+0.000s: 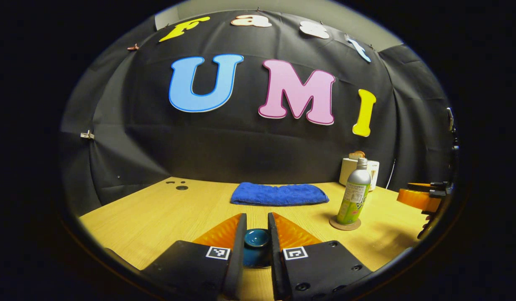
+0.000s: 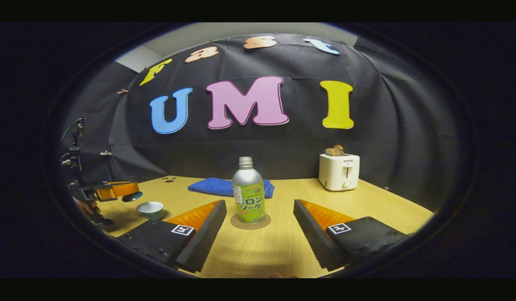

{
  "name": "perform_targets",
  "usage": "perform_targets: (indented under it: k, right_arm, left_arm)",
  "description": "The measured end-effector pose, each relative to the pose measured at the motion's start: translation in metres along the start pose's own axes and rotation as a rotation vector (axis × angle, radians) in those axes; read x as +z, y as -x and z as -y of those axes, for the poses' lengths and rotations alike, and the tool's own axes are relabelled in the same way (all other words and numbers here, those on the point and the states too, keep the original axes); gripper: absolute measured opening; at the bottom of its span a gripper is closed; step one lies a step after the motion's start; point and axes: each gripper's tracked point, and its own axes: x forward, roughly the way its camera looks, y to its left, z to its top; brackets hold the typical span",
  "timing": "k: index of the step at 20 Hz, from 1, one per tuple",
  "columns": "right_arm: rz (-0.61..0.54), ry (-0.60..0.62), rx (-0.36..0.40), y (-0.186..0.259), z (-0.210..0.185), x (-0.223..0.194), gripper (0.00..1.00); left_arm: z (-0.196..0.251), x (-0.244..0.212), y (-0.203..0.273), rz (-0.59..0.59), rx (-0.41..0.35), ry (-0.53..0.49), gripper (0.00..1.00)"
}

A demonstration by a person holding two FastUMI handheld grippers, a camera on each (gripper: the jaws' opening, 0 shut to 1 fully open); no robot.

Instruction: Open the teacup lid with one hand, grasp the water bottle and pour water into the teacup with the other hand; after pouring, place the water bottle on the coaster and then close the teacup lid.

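Blue teacup lid (image 1: 257, 239) sitting pinched between the left gripper (image 1: 257, 234) fingers, lifted clear of the open teacup (image 2: 150, 209), water bottle (image 2: 248, 195) standing upright on the coaster (image 2: 250, 222), right gripper (image 2: 260, 219) hovering before it, fingers spread wide, wooden table (image 2: 379, 209) underneath.
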Motion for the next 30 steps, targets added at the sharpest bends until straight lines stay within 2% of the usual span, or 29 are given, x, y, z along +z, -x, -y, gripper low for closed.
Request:
perform_targets:
  k: [4, 7, 12, 13, 14, 16, 17, 19, 24, 27, 29, 30]
  right_arm:
    - [-0.012, -0.05, 0.056, -0.001, -0.021, -0.002, 0.99]
    - [-0.012, -0.022, 0.068, -0.008, -0.027, -0.006, 0.98]
    - [-0.056, -0.085, 0.154, -0.014, -0.056, -0.02, 0.99]
    - [-0.058, -0.077, 0.161, -0.015, -0.059, -0.022, 0.98]
    - [-0.06, -0.064, 0.163, -0.015, -0.062, -0.023, 0.99]
    - [-0.055, -0.036, 0.166, -0.016, -0.065, -0.023, 0.98]
    - [-0.052, -0.026, 0.168, -0.016, -0.066, -0.023, 0.98]
    - [-0.053, -0.022, 0.178, -0.016, -0.071, -0.025, 0.98]
    - [-0.067, -0.017, 0.177, -0.017, -0.07, -0.031, 0.99]
    - [-0.069, -0.013, 0.172, -0.018, -0.067, -0.032, 0.99]
    - [-0.07, -0.006, 0.17, -0.018, -0.066, -0.032, 0.99]
    - [-0.067, -0.003, 0.169, -0.017, -0.066, -0.031, 0.98]
  left_arm:
    - [0.01, -0.014, -0.017, -0.045, -0.042, -0.001, 0.32]
    - [0.01, -0.024, -0.025, -0.079, -0.046, -0.022, 0.32]
    - [0.014, -0.036, -0.032, -0.118, -0.058, -0.031, 0.32]
    - [0.015, -0.037, -0.033, -0.121, -0.057, -0.041, 0.29]
    - [0.015, -0.039, -0.033, -0.124, -0.057, -0.05, 0.33]
    - [0.016, -0.041, -0.033, -0.126, -0.06, -0.06, 0.33]
    - [0.016, -0.041, -0.033, -0.126, -0.06, -0.063, 0.36]
    - [0.015, -0.04, -0.033, -0.127, -0.059, -0.066, 0.33]
    - [0.016, -0.036, -0.028, -0.114, -0.056, -0.061, 0.36]
    - [0.016, -0.016, -0.017, -0.04, -0.047, -0.068, 0.81]
    - [0.019, -0.002, -0.005, 0.011, -0.039, -0.065, 0.99]
    - [0.021, 0.005, 0.003, 0.038, -0.034, -0.062, 0.98]
